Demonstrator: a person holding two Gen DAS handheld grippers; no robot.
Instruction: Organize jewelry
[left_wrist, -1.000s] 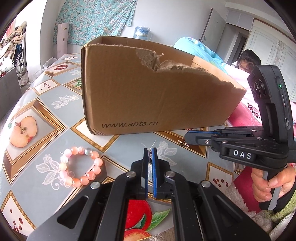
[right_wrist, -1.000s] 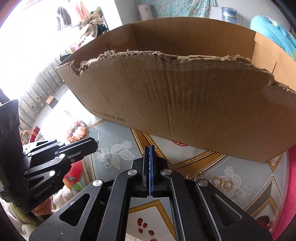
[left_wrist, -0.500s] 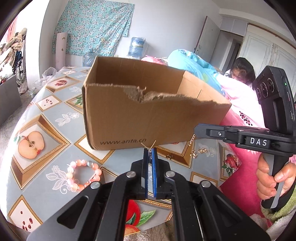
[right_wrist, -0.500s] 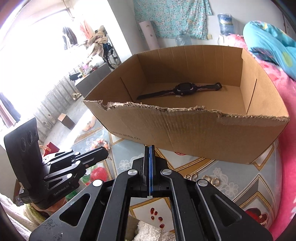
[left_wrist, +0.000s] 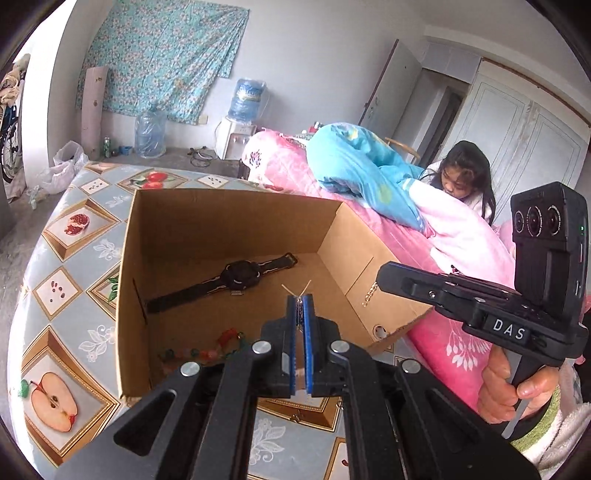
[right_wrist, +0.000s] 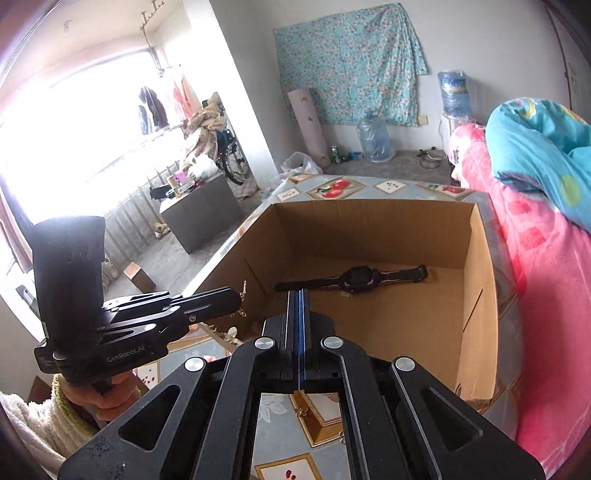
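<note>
An open cardboard box (left_wrist: 229, 194) (right_wrist: 369, 205) stands on the table, seen from above. A black wristwatch (left_wrist: 240, 277) (right_wrist: 356, 277) lies on its floor. A string of coloured beads (left_wrist: 201, 352) rests by the near wall. My left gripper (left_wrist: 301, 297) (right_wrist: 236, 295) hovers over the box's near edge, shut on a small gold piece (left_wrist: 295, 288) whose thin wires stick out past the pads. To its right my right gripper (left_wrist: 382, 273) (right_wrist: 298, 293) is shut, with a short gold chain (left_wrist: 369, 294) hanging under its tip.
The table carries a fruit-patterned cloth (left_wrist: 55, 295). Small gold bits (right_wrist: 303, 411) lie on it in front of the box. A bed with pink and blue quilts (left_wrist: 369, 177) borders the right side, and a person (left_wrist: 465, 177) sits behind it.
Both grippers have risen from table level to above the box rim, each staying shut. The watch and beads inside came into view. The pink bracelet on the table dropped out of sight.
</note>
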